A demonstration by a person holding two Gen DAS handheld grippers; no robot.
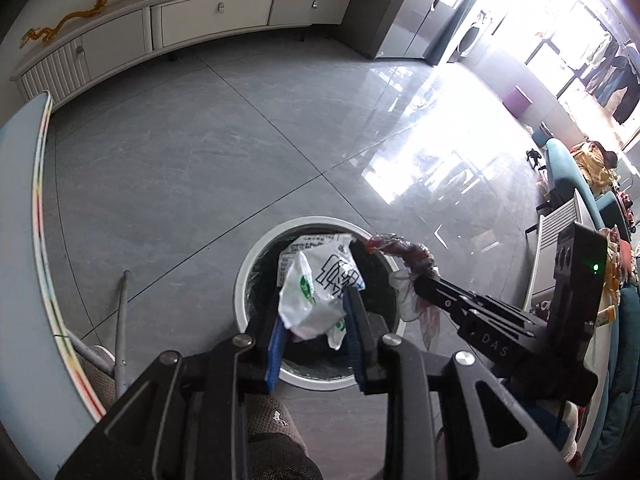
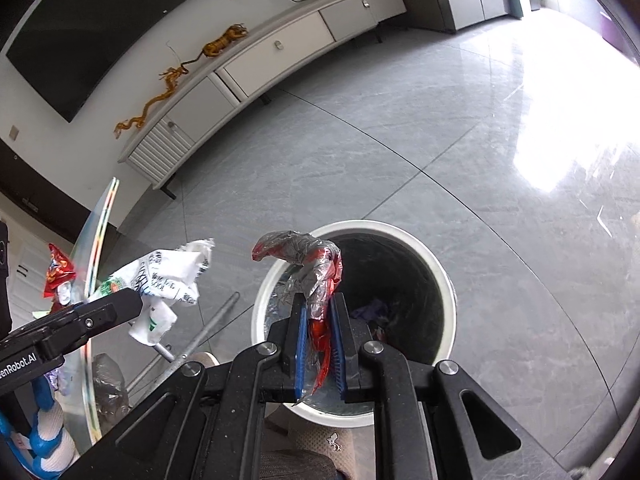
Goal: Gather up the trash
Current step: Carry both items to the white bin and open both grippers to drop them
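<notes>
A round white trash bin [image 1: 256, 268] with a dark liner stands on the grey tile floor; it also shows in the right wrist view [image 2: 444, 280]. My left gripper [image 1: 316, 300] is shut on a crumpled white wrapper [image 1: 316, 284] with green and black print, held over the bin's mouth. My right gripper [image 2: 319, 300] is shut on a twisted red and clear plastic wrapper [image 2: 316, 264], held above the bin's near rim. Each gripper shows in the other's view: the right gripper [image 1: 420, 276] with its red wrapper [image 1: 400, 250], the left gripper [image 2: 132, 300] with its white wrapper [image 2: 168, 280].
A round glass table edge [image 1: 40, 240] curves along the left, with metal chair legs [image 1: 120, 320] below it. A long white TV cabinet [image 1: 200, 20] with golden dragon figures [image 1: 80, 12] lines the far wall. A teal sofa [image 1: 568, 168] with clutter stands at right. A red snack packet [image 2: 60, 272] lies on the table.
</notes>
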